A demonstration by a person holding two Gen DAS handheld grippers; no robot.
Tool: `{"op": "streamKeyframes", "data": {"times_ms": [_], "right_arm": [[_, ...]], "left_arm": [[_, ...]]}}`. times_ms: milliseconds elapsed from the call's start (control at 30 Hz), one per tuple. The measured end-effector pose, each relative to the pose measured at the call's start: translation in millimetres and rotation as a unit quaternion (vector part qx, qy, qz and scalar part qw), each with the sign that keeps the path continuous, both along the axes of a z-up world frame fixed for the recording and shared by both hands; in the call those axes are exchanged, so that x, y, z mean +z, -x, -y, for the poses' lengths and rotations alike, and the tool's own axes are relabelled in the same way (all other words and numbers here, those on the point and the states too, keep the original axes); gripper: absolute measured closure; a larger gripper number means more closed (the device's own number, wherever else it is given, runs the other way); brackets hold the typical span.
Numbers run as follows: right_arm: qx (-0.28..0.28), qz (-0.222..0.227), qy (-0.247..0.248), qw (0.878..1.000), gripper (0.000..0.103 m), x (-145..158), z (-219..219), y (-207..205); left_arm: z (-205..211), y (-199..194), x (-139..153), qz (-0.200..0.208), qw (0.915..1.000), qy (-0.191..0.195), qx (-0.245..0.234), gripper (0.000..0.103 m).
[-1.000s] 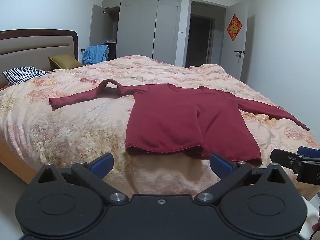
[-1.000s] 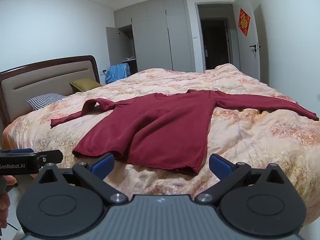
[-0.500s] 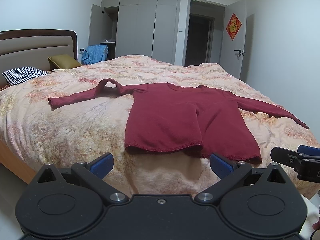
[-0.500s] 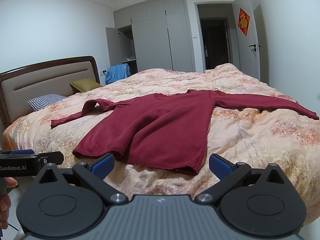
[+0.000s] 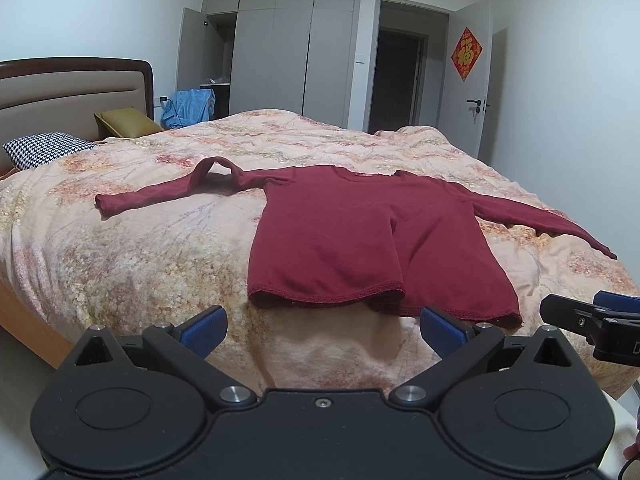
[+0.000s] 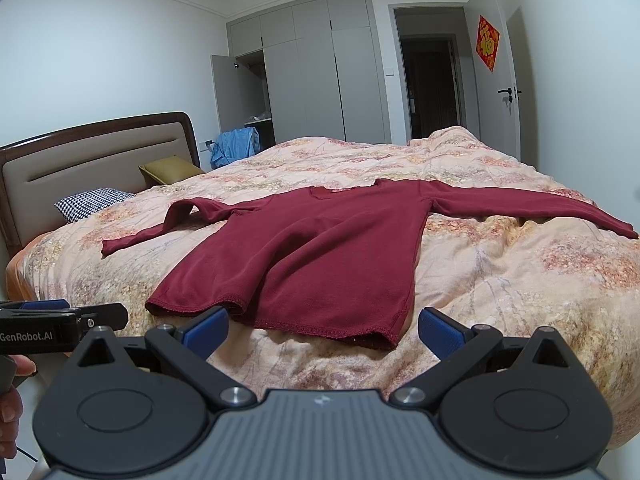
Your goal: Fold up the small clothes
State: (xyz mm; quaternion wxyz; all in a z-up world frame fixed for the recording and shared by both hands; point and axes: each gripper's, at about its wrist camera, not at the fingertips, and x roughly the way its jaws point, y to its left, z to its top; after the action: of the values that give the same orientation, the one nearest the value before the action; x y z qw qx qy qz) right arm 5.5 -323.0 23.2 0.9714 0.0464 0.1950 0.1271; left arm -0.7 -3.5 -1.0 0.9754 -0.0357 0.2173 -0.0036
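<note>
A dark red long-sleeved top (image 5: pixel 360 240) (image 6: pixel 312 252) lies flat on the floral bedspread, hem towards me, neck away, both sleeves spread out; the left sleeve has a raised kink. My left gripper (image 5: pixel 322 326) hovers just short of the hem, open, nothing between its blue pads (image 5: pixel 204 328). My right gripper (image 6: pixel 322 326) is held the same way before the hem's right part, open and empty. Each gripper shows at the edge of the other's view: the right gripper (image 5: pixel 592 320) and the left gripper (image 6: pixel 60 320), with a hand behind it.
The bed (image 5: pixel 120 260) fills most of both views, its near edge below the hem. A houndstooth pillow (image 5: pixel 44 148) and an olive cushion (image 5: pixel 124 120) lie by the headboard (image 6: pixel 80 160). Grey wardrobes (image 5: pixel 296 52), an open doorway and a white door stand beyond.
Both grippers have eased slightly nearer the hem. The top has not moved and both grippers stay open.
</note>
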Motion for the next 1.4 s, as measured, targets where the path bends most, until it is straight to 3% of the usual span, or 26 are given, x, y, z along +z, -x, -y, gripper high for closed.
{"op": "streamKeyframes", "data": {"times_ms": [1400], "right_arm": [[-0.007,-0.007,0.001,1.000,0.000,-2.8,0.2,-1.1]], "left_arm": [[1.0,0.8,-3.8,-0.006,1.0000,0.000,-0.002,0.001]]}}
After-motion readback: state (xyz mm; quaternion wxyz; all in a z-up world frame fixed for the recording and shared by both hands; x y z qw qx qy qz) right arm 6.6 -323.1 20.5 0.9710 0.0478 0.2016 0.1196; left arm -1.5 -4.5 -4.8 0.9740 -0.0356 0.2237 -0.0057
